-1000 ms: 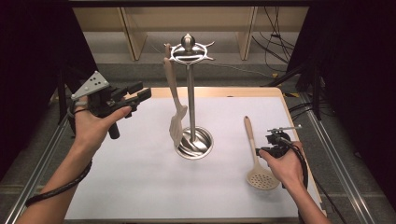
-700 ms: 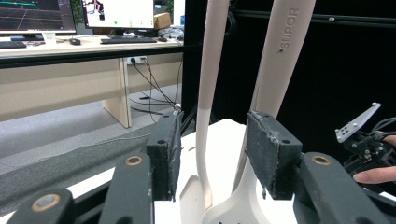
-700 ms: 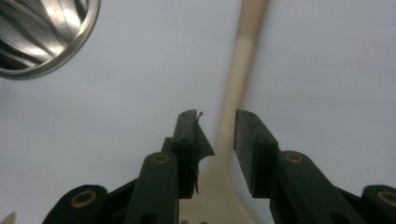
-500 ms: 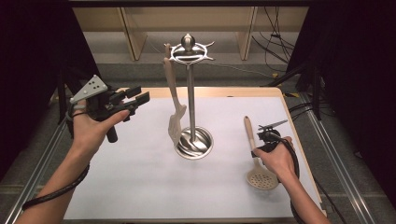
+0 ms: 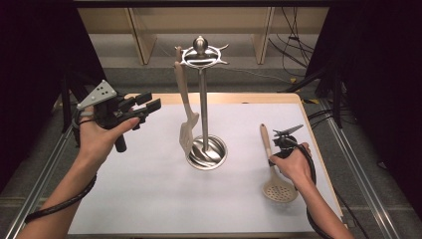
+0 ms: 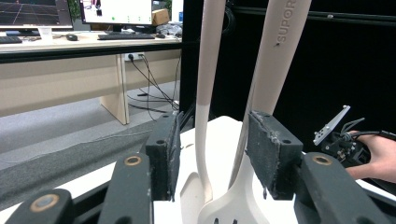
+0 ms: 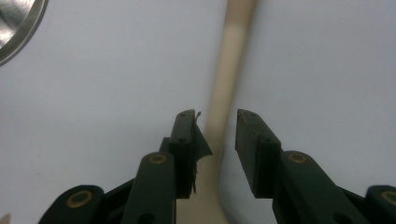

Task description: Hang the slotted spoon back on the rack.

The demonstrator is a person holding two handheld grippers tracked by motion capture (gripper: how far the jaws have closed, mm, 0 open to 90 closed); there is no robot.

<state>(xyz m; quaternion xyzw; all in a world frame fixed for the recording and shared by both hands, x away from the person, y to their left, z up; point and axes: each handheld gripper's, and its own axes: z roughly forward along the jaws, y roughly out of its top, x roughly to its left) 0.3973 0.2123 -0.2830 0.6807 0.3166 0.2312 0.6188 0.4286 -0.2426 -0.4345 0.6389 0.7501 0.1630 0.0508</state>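
Left gripper [image 5: 149,103] hangs idle, jaws apart, short of the rack [image 5: 201,55], while the right gripper [image 7: 214,135] has slid down over the skimmer [image 5: 274,168], jaws just opening, handle lying loose between the fingers [image 7: 187,135]: pickup looks close.

A beige slotted spoon [image 5: 273,174] lies flat on the white surface [image 5: 149,199], round perforated head toward me, handle pointing away.
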